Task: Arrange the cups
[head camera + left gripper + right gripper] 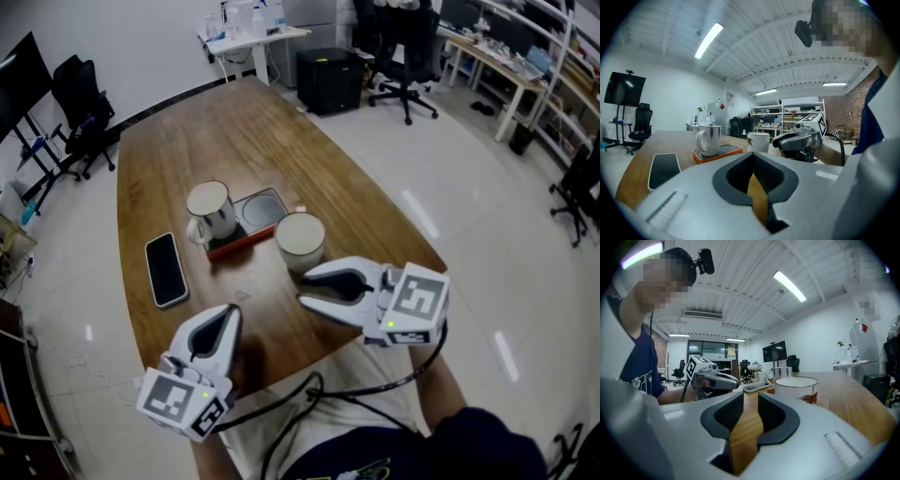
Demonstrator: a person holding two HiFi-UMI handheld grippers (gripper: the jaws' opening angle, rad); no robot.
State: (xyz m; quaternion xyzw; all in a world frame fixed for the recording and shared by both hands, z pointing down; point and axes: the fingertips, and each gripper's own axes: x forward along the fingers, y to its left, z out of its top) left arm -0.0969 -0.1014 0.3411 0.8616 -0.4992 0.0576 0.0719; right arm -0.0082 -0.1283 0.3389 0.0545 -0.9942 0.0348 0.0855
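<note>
Wooden desk seen from above. At 6 o'clock, the left hand-held gripper is empty with jaws seemingly closed. The right hand-held gripper is empty with jaws slightly apart. Mid-desk, an orange tray carries a handled cup. A second cup stands at the tray's 4 o'clock, a phone at its 8 o'clock.

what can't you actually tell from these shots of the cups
- Inside of the mug and the cup: too small and pale in the head view; their walls hide it in both gripper views.
- The tray under the mug: that part is covered by the mug in every view.
- The cup's handle, if any: shows in no view.
</note>
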